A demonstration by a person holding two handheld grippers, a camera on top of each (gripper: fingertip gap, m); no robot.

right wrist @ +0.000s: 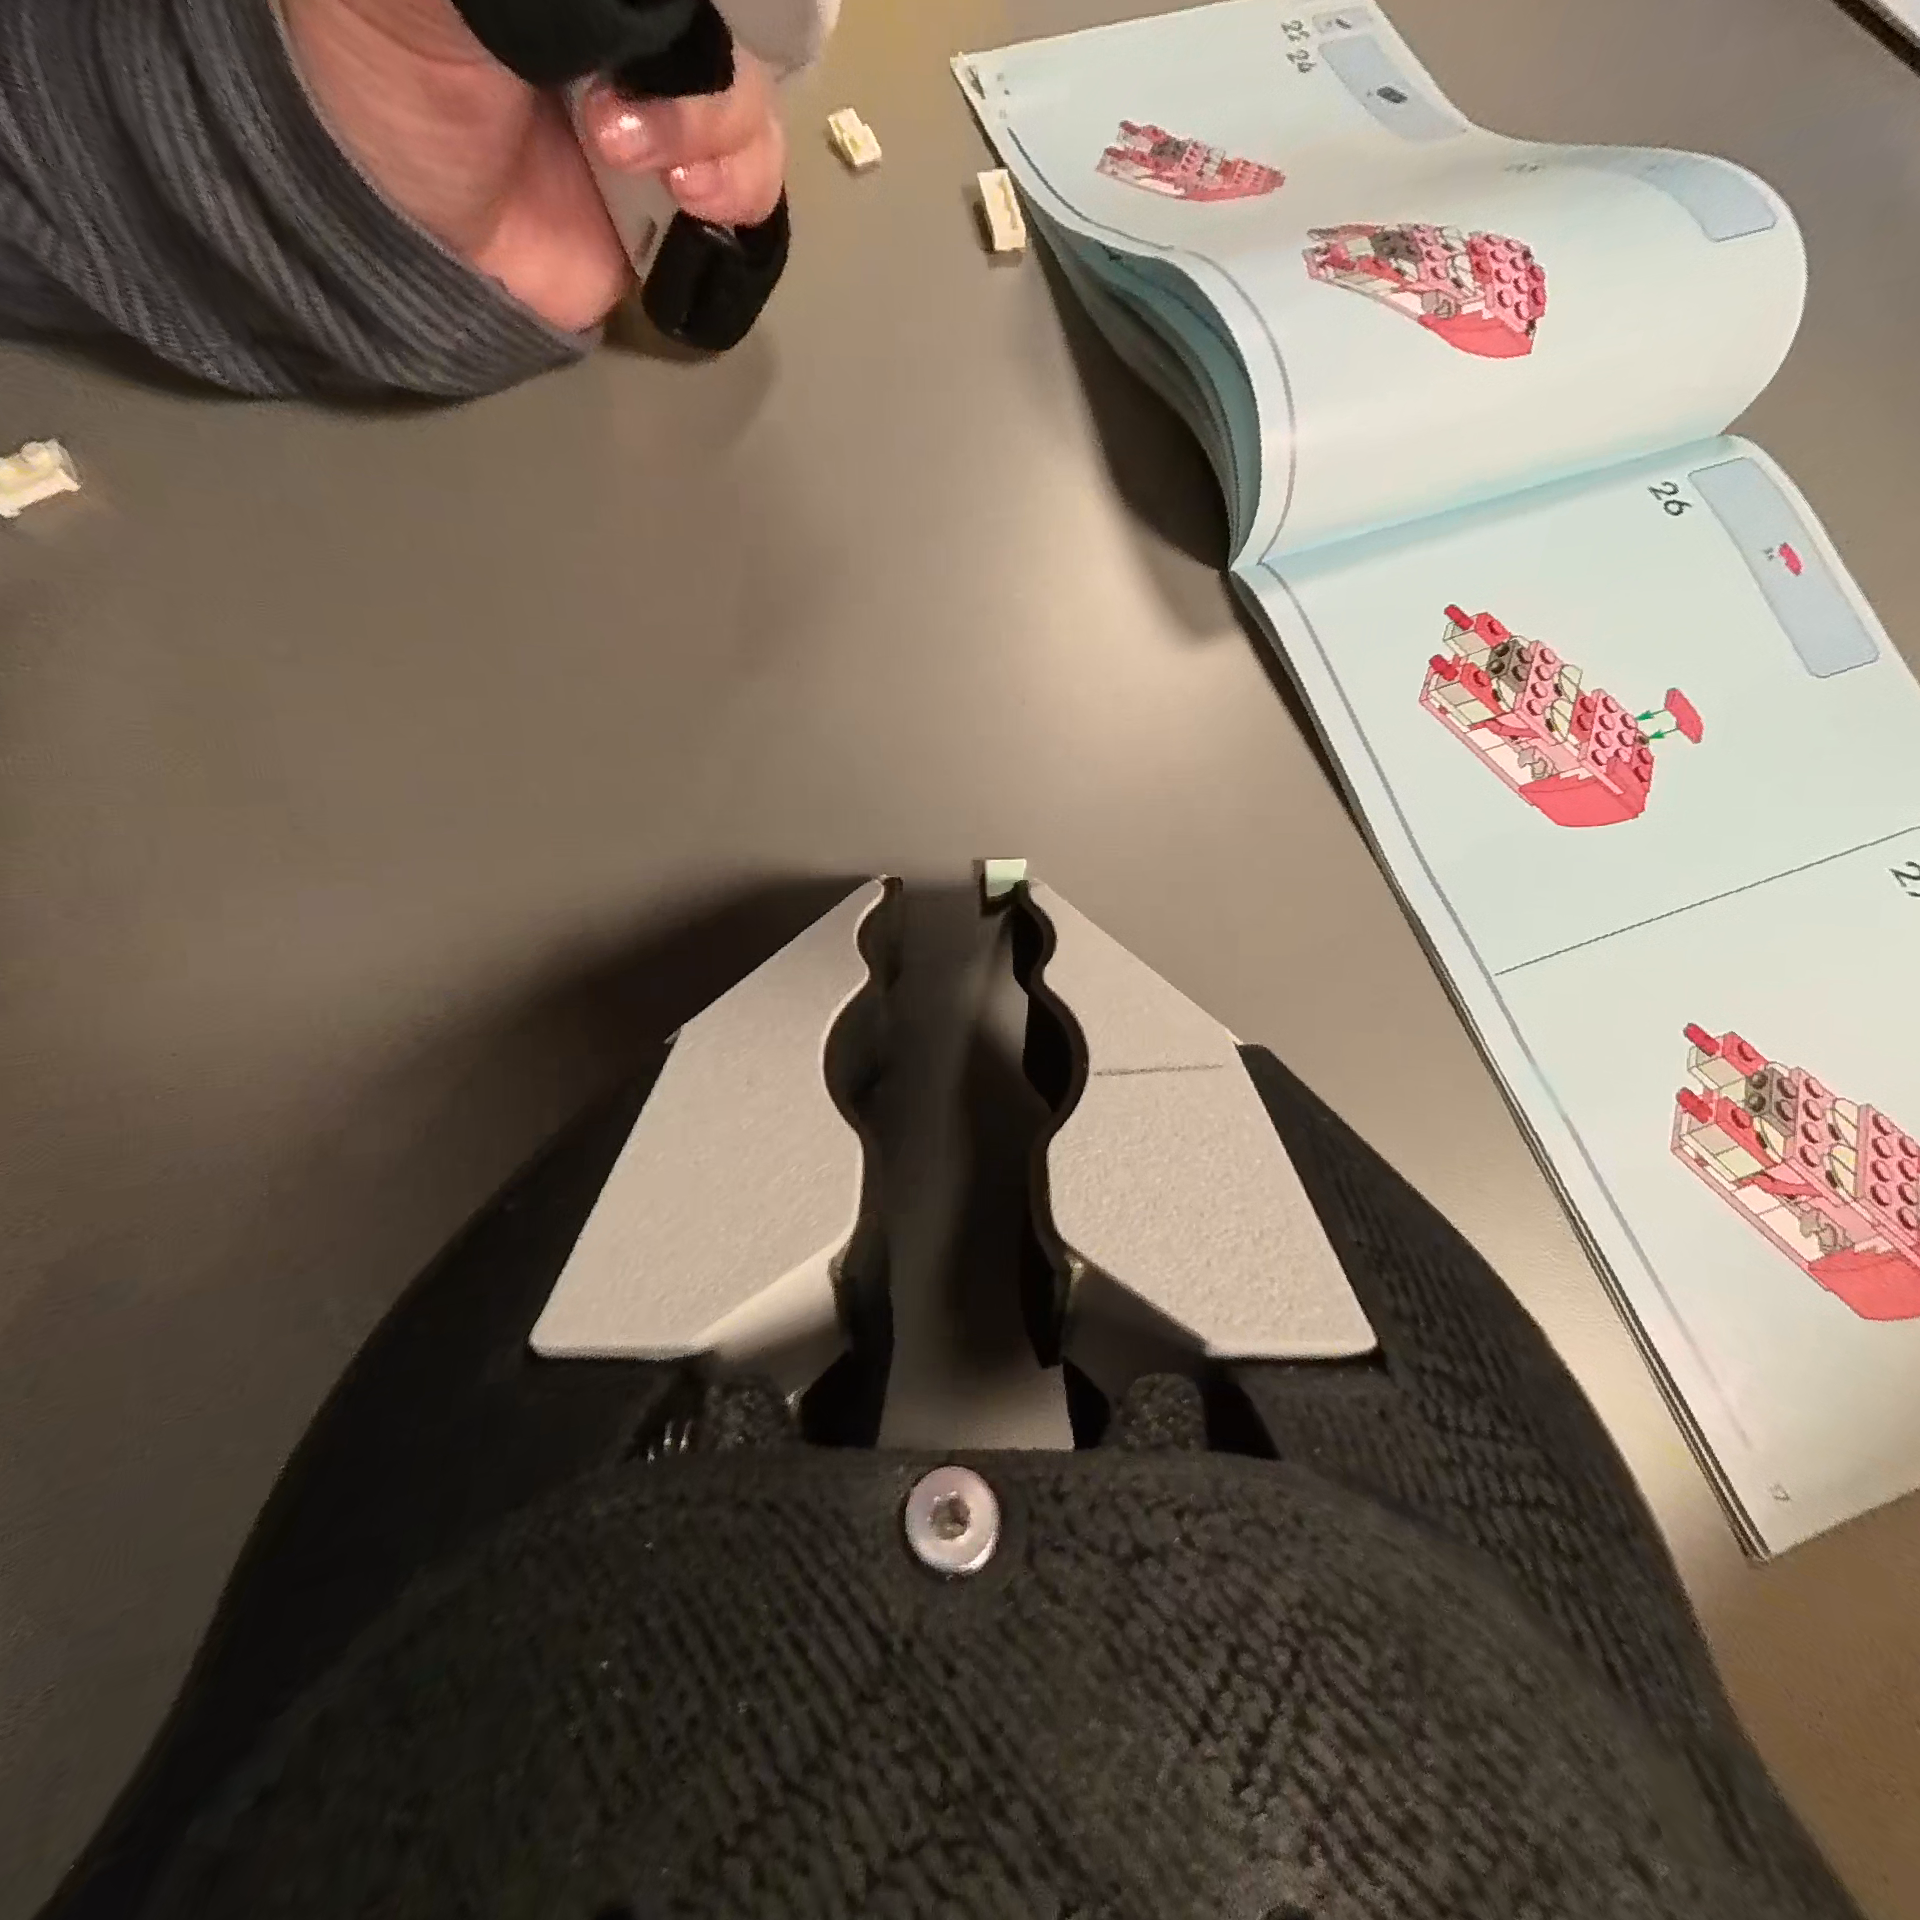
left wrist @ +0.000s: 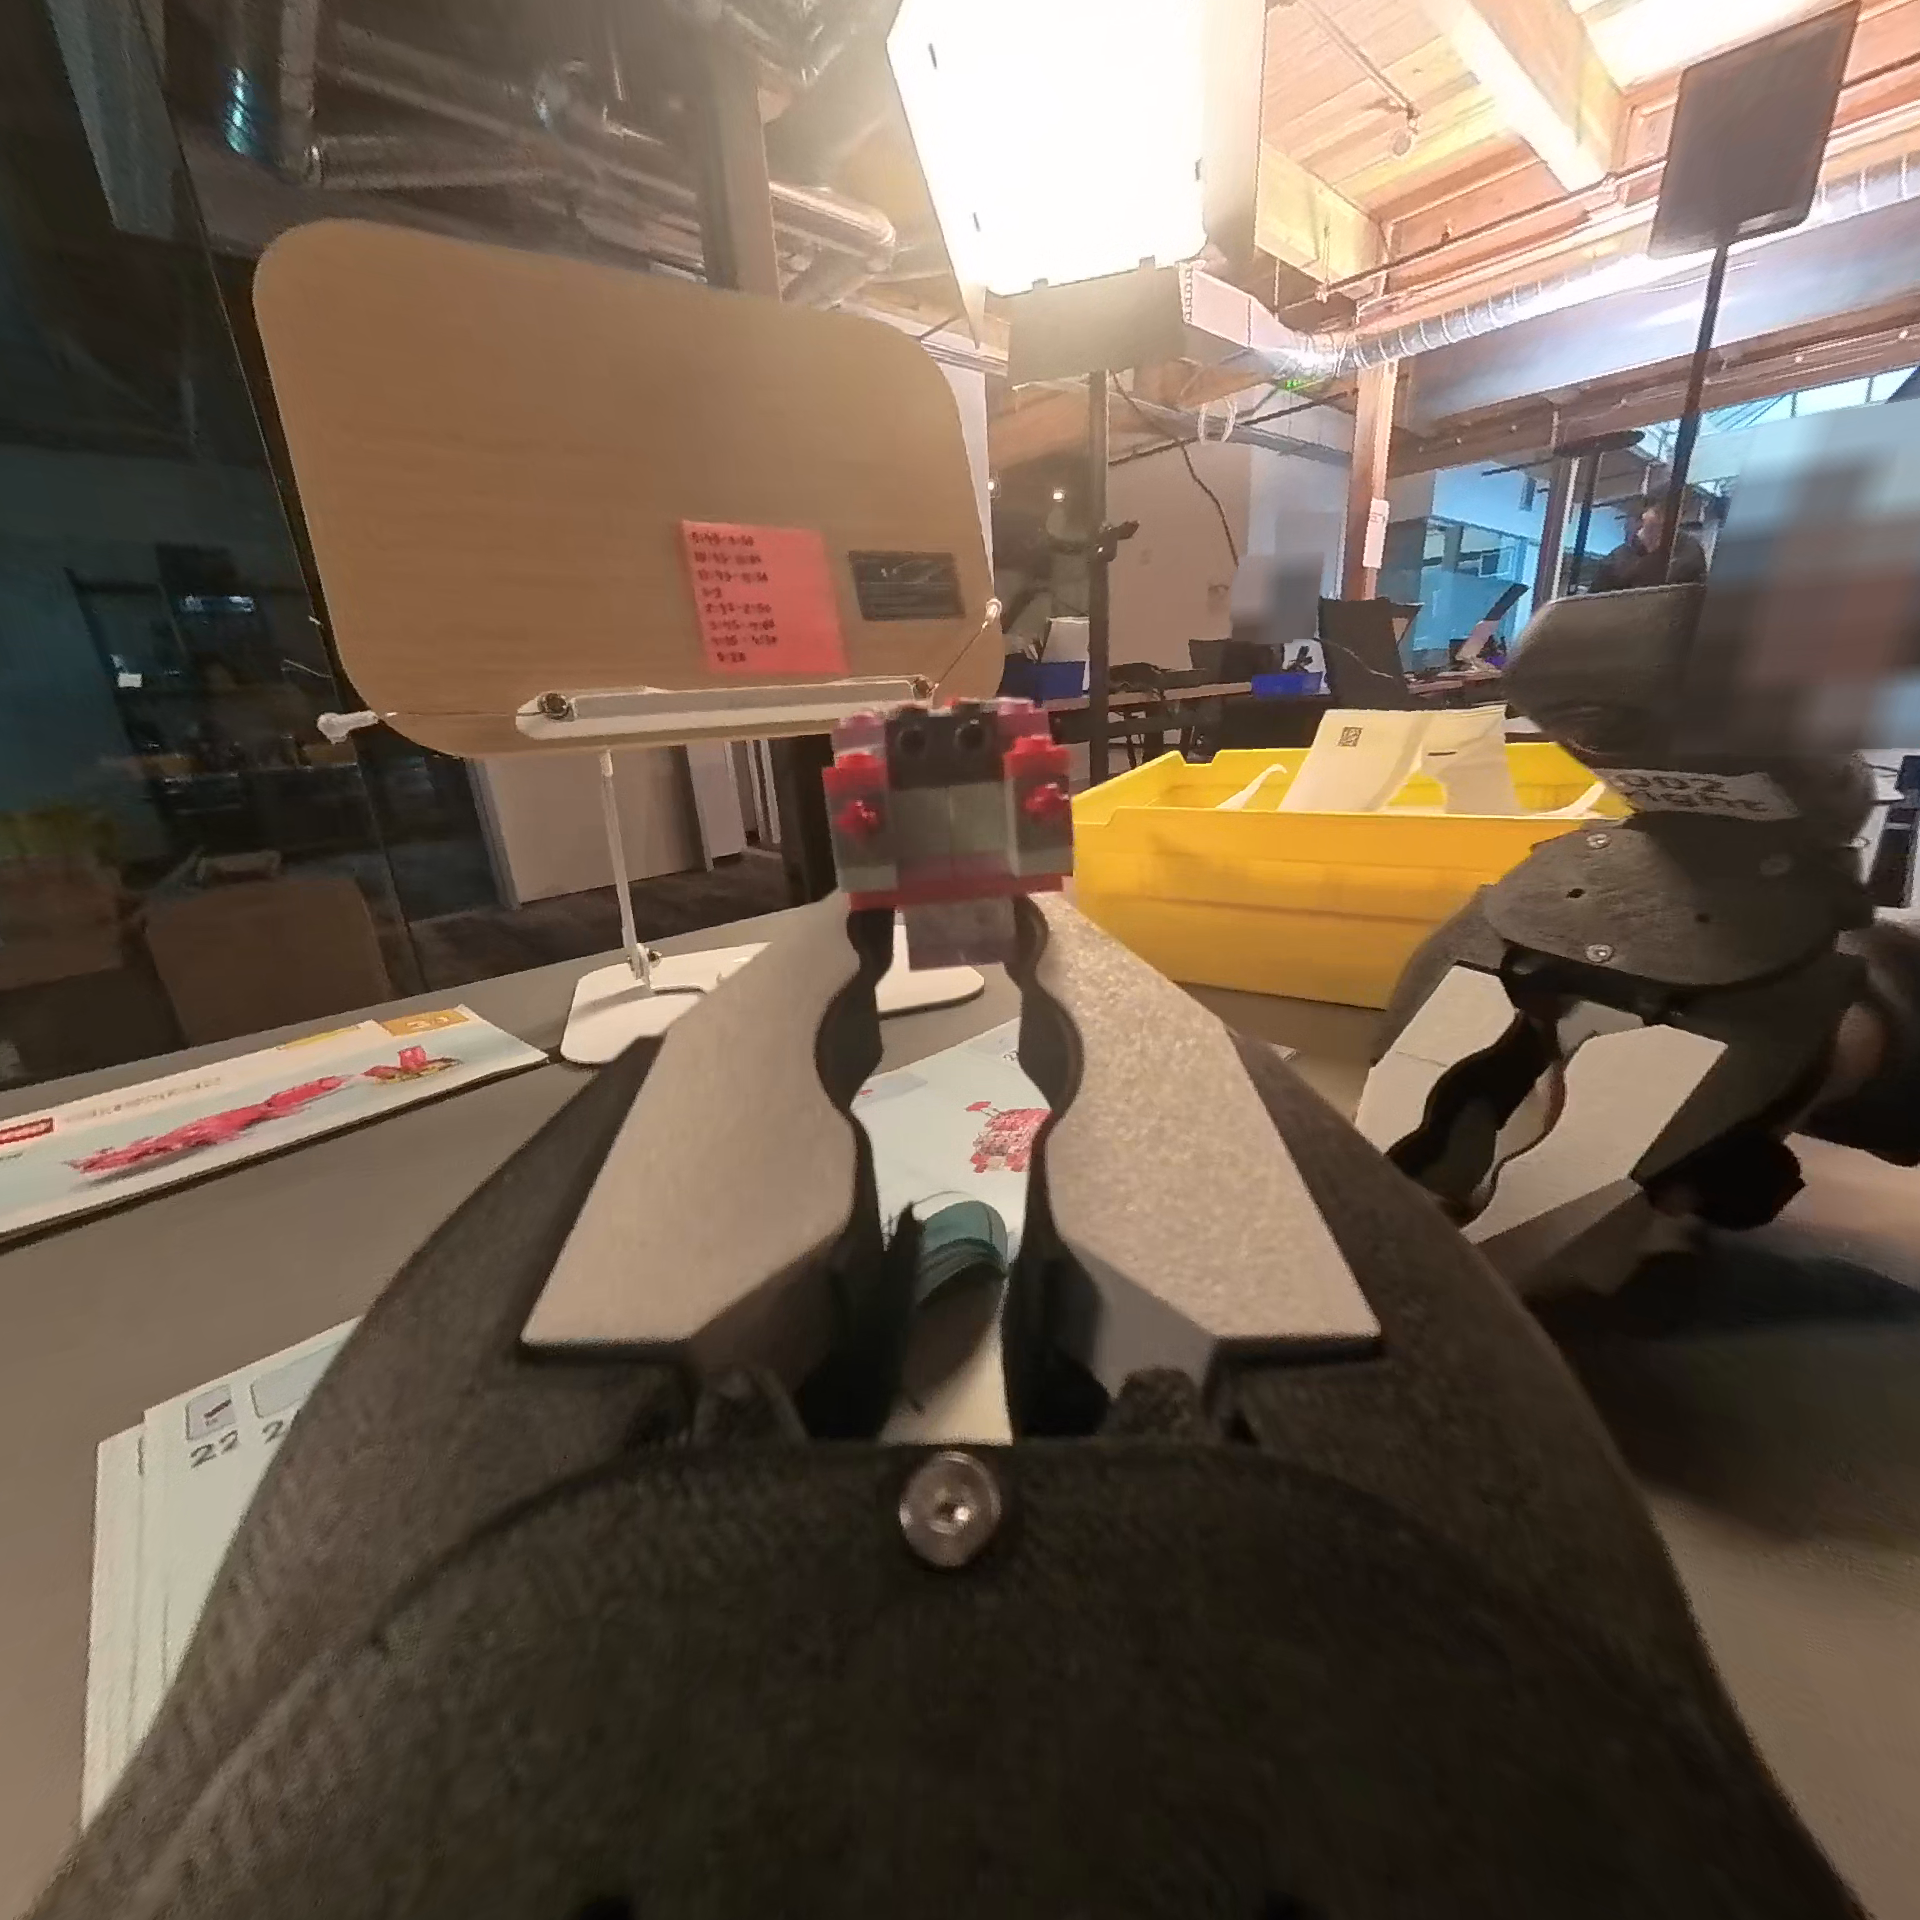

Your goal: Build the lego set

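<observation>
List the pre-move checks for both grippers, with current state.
1. Left gripper gripping brick assembly: ok, both fingers pinch its bottom block.
2. Assembly lifted off table: ok.
3. Right gripper empty: ok, jaws apart.
4. Small pale piece free of right fingertip: cannot tell, it sits against it.
5. Instruction booklet open: ok.
6. Loose white pieces clear of right gripper: ok.

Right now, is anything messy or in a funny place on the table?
A bit. Small cream bricks lie scattered loose on the grey table: one at the left edge, two by the open instruction booklet. A tiny pale green piece sits right against one fingertip of the open right gripper. Nothing looks broken.
</observation>
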